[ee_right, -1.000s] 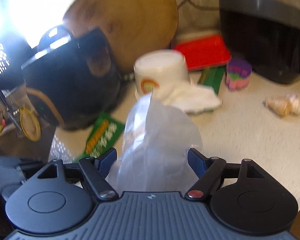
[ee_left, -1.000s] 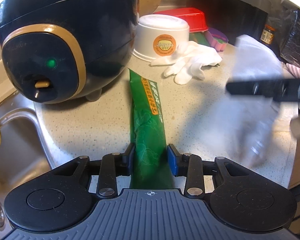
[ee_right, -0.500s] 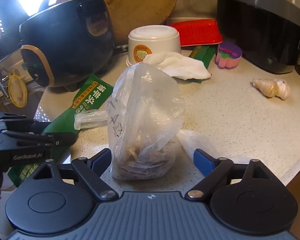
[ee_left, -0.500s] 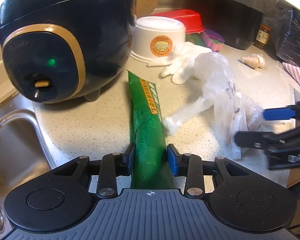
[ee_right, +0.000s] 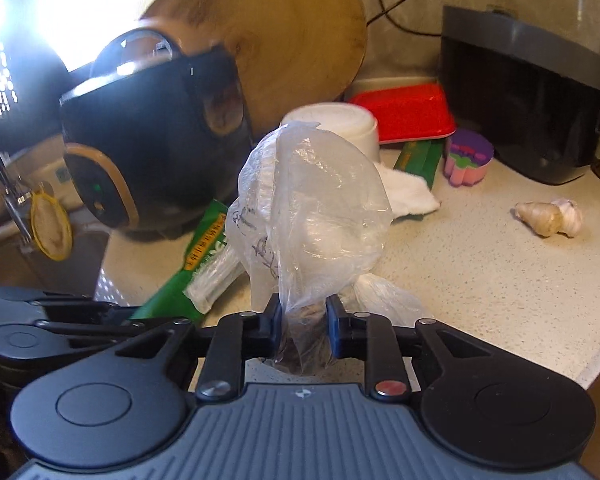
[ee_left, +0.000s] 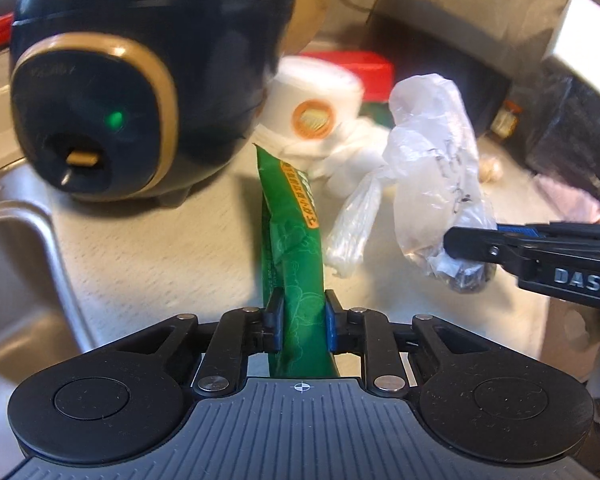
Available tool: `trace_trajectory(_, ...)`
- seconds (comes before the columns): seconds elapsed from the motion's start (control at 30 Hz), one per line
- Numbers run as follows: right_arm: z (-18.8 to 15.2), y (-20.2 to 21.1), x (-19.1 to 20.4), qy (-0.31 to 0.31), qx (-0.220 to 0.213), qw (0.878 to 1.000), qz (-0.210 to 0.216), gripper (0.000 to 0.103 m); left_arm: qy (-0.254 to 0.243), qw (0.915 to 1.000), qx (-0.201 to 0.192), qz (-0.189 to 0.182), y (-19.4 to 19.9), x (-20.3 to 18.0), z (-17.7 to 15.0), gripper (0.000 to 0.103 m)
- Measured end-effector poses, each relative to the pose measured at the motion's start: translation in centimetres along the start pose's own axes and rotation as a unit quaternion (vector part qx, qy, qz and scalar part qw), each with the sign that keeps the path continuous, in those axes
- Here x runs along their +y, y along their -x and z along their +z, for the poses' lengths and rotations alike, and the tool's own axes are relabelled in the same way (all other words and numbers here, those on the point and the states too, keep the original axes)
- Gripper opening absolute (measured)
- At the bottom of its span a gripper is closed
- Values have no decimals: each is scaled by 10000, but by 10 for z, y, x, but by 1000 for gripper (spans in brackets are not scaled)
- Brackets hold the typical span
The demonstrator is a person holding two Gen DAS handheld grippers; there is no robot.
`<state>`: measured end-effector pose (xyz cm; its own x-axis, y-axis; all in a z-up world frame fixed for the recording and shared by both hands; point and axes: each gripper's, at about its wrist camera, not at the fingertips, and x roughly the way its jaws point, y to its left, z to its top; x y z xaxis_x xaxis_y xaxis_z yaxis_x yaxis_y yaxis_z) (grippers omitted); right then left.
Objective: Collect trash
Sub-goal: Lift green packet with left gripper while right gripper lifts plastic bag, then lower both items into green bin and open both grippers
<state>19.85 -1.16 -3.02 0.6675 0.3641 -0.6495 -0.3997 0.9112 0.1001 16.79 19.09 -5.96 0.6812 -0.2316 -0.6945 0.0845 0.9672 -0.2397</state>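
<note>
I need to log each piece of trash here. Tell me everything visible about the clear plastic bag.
The clear plastic bag is thin, crinkled, translucent film with dark scribbled marks on its side. It stands puffed up, with dark bits gathered at its bottom. The right gripper is closing on its lower end, pads pressing the film. A twisted tail of the film reaches sideways onto the green wrapper lying on the speckled counter.
</note>
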Motion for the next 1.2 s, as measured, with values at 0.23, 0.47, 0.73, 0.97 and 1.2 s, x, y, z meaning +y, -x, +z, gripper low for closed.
trace_trajectory(0.23,-6,65,-33,-641,-614,9948,-502,22,-591,9954,-160,-734,1,-53,23,23)
trace_trajectory(0.47,-55,118,-90,-1542,-672,9732,-1571,22,-1396,9710,364,-1904,-16,-136,22,23)
trace_trajectory(0.73,-150,142,-140,-2793,-106,9300,-2387,22,-2336,9258,1304,-2672,-50,-223,-24,24)
trace_trajectory(0.97,-235,115,-178,-3896,720,8871,-2367,39,-2388,9085,1947,-2821,-93,-244,-58,27)
trace_trajectory(1.2,-244,106,-188,-4095,773,8749,-2467,48,-1933,9167,1819,-2986,-95,-241,-37,27)
